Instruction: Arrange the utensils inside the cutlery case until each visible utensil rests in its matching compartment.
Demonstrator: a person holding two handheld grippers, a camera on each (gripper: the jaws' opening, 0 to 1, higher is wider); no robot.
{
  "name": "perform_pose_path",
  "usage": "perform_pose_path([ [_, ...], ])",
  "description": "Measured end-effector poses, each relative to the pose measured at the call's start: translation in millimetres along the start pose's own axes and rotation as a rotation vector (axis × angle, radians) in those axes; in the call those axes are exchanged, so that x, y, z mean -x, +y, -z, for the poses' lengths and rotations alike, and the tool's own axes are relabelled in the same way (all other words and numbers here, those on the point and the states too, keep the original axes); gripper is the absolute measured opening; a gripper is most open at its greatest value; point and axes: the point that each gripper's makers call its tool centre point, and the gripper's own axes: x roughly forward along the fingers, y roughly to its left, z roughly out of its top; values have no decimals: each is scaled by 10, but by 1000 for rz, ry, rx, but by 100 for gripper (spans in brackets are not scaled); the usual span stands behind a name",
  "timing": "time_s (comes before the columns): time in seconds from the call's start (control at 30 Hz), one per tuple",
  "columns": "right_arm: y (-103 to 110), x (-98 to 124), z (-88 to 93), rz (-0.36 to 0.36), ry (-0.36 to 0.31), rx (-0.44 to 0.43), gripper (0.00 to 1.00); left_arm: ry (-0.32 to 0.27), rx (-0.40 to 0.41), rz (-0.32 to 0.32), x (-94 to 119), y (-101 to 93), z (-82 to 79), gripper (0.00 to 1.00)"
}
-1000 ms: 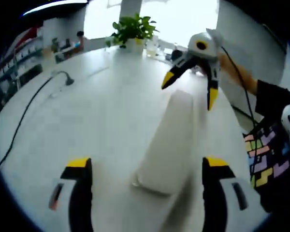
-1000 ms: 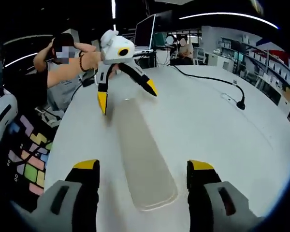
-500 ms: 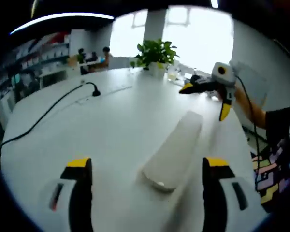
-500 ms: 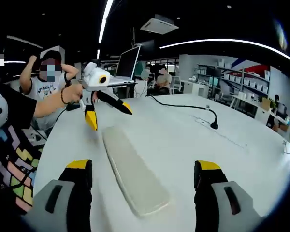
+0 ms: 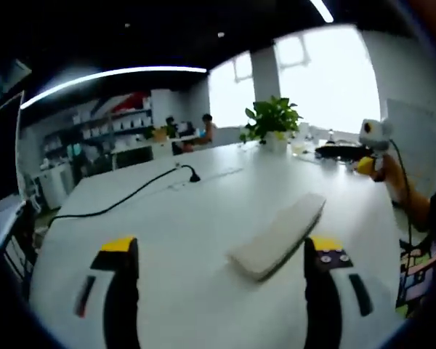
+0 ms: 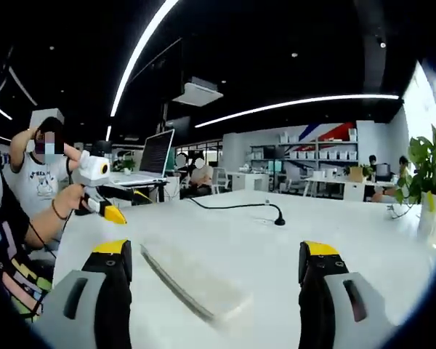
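the left gripper (image 5: 221, 254) is hanging with jaws apart and empty over the table (image 5: 167, 218); the closed case (image 5: 280, 234) is lying just ahead at 1 o'clock. the right gripper (image 6: 214, 258) is also gaping, the case (image 6: 185, 280) lying blurred between its jaws. a cable (image 5: 123, 198) is trailing at 11 o'clock.

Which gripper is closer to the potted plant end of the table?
The right gripper: in the left gripper view it is held beyond the cutlery case, toward the potted plant. The left gripper is at the laptop end.
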Motion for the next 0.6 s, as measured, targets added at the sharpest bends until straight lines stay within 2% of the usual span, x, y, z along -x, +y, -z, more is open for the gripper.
perform_pose_path([
  [0.07, 76, 76, -39, -24, -26, -88, 99, -13, 18, -24, 115, 46, -3, 100],
  [0.13, 88, 154, -116, -18, -69, -81, 99, -65, 33, -52, 244, 108, -82, 100],
  [0.17, 79, 180, -136, -4, -74, -75, 99, -72, 34, -57, 269, 116, -95, 100],
  [0.23, -6, 257, -174, 60, -80, -51, 99, -103, 37, -81, 429, 146, -149, 99],
  [0.3, -96, 344, -219, 118, -92, -28, 99, -80, 33, -111, 593, 160, -174, 97],
  [0.33, -155, 417, -255, 163, -106, -15, 99, -69, -14, -118, 692, 149, -214, 97],
  [0.4, -223, 523, -252, 231, -103, -16, 98, -125, -54, -149, 847, 134, -354, 100],
  [0.43, -254, 549, -242, 260, -89, -29, 97, -126, -49, -157, 901, 127, -365, 100],
  [0.5, -277, 629, -295, 295, -72, 28, 98, -149, -33, -176, 1020, 141, -423, 100],
  [0.6, -411, 867, -421, 441, -71, 103, 97, -182, -13, -193, 1149, 144, -473, 100],
])
